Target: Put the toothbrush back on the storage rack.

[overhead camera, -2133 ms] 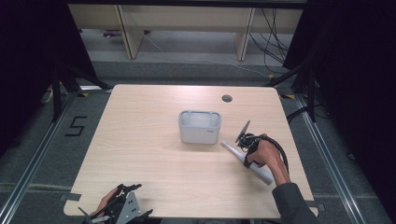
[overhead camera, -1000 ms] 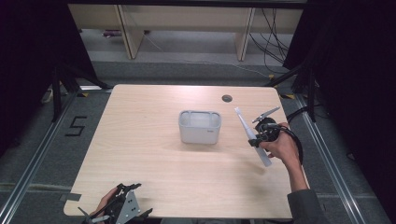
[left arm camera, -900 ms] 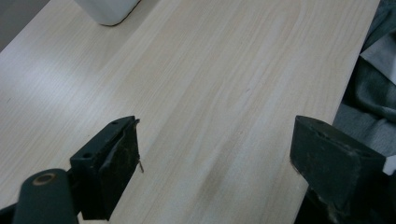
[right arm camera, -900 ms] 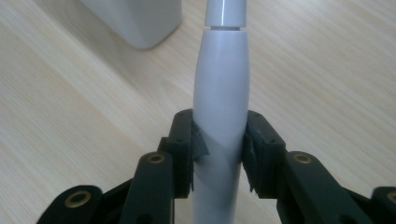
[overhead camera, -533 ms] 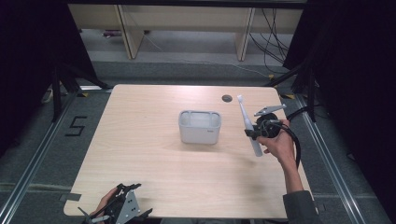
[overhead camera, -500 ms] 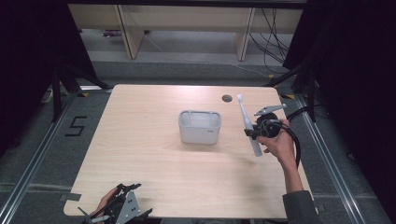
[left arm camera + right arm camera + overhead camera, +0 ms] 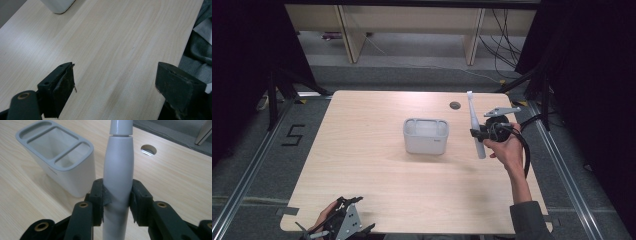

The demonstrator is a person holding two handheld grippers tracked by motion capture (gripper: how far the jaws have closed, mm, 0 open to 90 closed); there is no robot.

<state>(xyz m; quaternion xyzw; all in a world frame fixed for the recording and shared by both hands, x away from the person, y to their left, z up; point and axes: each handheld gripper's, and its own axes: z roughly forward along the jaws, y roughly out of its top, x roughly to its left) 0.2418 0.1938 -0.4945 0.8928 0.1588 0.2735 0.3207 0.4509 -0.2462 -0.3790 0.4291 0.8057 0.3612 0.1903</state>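
Observation:
A white electric-toothbrush-like stick (image 7: pixel 474 125) stands almost upright above the table, head at the top. My right gripper (image 7: pixel 480 134) is shut on its thick handle (image 7: pixel 118 170), right of a white and grey holder (image 7: pixel 426 136) with three top compartments (image 7: pixel 60 167). The stick hangs apart from the holder. My left gripper (image 7: pixel 334 230) rests at the table's near left edge, its jaws open wide over bare wood (image 7: pixel 115 85). A corner of the holder (image 7: pixel 58 5) shows far off in the left gripper view.
A round cable hole (image 7: pixel 455 105) is in the light wooden table (image 7: pixel 372 175) behind the right gripper, also seen as the hole (image 7: pixel 148 149). Grey clothing (image 7: pixel 200 45) lies past the table's near edge. Shelving legs and cables stand on the floor beyond the table.
The right gripper has carried the stick up and away from the near right of the table, turning it from slanted to nearly upright beside the holder. The left gripper has not moved.

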